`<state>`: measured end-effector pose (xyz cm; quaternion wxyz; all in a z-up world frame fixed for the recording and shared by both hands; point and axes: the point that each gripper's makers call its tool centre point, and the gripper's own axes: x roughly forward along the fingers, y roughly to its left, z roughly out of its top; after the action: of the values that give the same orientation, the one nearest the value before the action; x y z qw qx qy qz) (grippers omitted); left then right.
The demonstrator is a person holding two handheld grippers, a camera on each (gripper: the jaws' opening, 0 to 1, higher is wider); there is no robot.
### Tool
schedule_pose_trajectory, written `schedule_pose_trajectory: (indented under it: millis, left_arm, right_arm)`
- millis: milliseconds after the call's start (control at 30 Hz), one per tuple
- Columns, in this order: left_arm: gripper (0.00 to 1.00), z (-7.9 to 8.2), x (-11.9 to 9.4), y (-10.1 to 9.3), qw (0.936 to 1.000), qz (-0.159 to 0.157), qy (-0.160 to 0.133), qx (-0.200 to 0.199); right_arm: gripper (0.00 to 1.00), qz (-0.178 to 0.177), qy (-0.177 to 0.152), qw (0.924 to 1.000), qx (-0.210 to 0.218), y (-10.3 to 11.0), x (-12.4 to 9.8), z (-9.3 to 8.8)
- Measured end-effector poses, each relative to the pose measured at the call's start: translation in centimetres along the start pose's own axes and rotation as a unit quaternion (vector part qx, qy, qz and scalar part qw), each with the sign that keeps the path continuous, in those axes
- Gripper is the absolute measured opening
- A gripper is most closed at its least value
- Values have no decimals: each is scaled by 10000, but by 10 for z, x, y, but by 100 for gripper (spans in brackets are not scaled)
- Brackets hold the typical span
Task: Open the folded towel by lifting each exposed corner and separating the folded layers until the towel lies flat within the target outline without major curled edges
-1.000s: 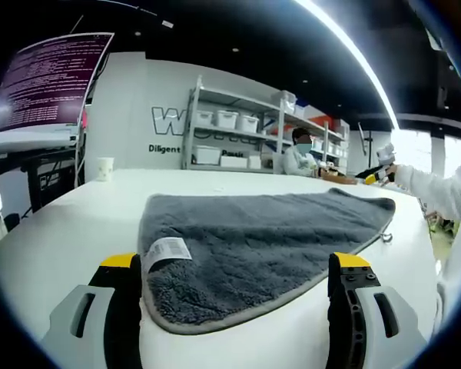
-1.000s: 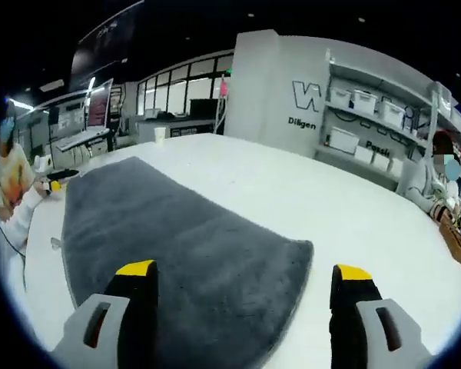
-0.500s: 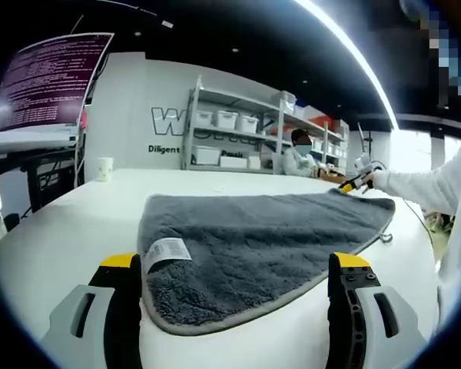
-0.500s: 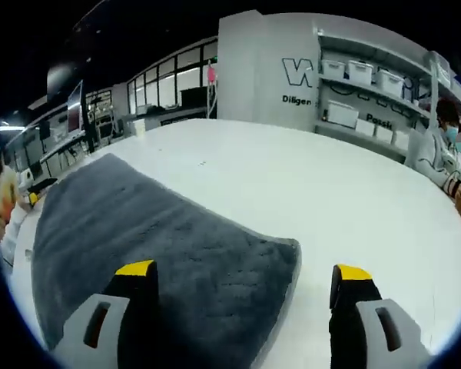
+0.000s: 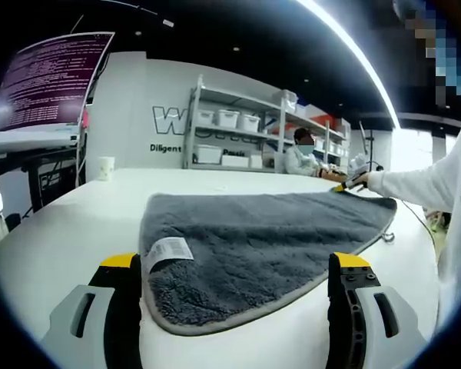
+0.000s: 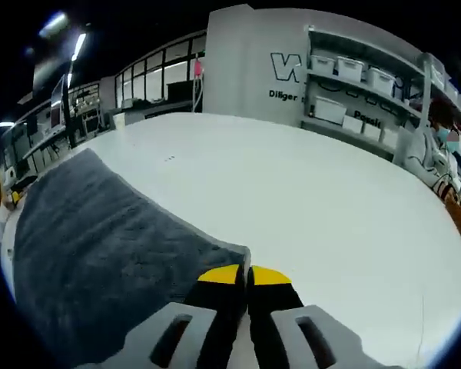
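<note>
A grey plush towel (image 5: 261, 238) lies folded on the white table (image 5: 54, 231), with a white label (image 5: 166, 251) at its near corner. My left gripper (image 5: 236, 265) is open and low over the table, its jaws either side of that near corner without touching it. Far across the towel, a white-sleeved hand holds my right gripper (image 5: 346, 184) at the far corner. In the right gripper view the towel (image 6: 92, 254) spreads to the left, and my right gripper (image 6: 244, 273) is shut on its corner, the yellow tips pressed together.
A paper cup (image 5: 105, 167) stands at the table's far left, beneath a monitor (image 5: 50, 81). Shelves with white bins (image 5: 230, 138) line the back wall, and a person (image 5: 298, 157) sits there. Bare tabletop (image 6: 346, 207) stretches right of the towel.
My right gripper has moved in over the towel's corner and gone from open to shut on it. My left gripper and the towel's near end have stayed put.
</note>
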<state>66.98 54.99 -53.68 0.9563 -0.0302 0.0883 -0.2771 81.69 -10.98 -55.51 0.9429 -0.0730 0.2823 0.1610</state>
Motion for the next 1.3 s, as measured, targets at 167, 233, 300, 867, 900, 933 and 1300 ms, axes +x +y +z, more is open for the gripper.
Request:
schedule_pose_trajectory:
  millis: [167,233,300,867,900,933,1300]
  left_arm:
    - [99,0,0,1,10000,5,21,6]
    - [99,0,1,1,10000,3,14,4]
    - [99,0,1,1,10000,5,21,4]
    - [99,-2,2,0,10000,33,85,32]
    - [99,-3,2,-1,9999,30,94,40]
    - [99,-3,2,-1,9999,26,97,48]
    - [99,0,0,1,10000,46,34,22]
  right_arm:
    - [0,-179,87,9998,95,-10,2,-4]
    - [0,-289,122,9995,43,-16,3,-4]
    - [0,-413,130,9991,25,-24,6,-1]
    - [27,-950,111,9953,159,-58,2,5]
    - [31,-991,41,9949,197,-59,-3,7]
    - [35,-1068,-103,9939,261,-67,-8,11]
    - [64,-789,-1223,9893,57,-11,-110,27]
